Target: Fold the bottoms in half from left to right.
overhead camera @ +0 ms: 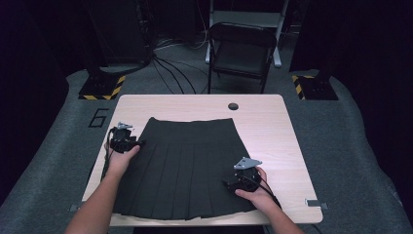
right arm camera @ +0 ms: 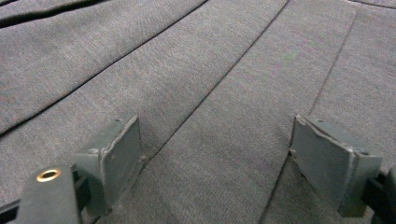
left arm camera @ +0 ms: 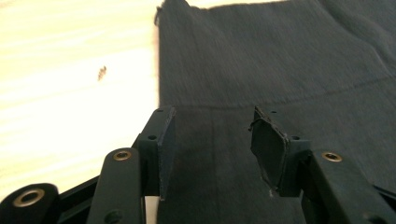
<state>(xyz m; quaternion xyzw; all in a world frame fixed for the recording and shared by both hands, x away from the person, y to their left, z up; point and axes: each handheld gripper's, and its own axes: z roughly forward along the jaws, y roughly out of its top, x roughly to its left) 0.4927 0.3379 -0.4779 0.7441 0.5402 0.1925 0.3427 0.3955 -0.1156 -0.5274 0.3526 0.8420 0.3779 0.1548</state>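
Skirt [overhead camera: 187, 165] lay flat mid-frame, unfolded; left gripper [overhead camera: 139, 143] gaped at its left edge, right gripper [overhead camera: 228, 184] wide open, folding all ahead.

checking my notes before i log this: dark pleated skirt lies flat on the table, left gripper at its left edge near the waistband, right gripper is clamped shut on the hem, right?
Not quite. The right gripper is not clamped shut: the right gripper view shows its jaws wide apart over the pleated skirt, gripping nothing. The rest stands: the skirt lies flat on the table, and the left gripper is at its left edge near the waistband.
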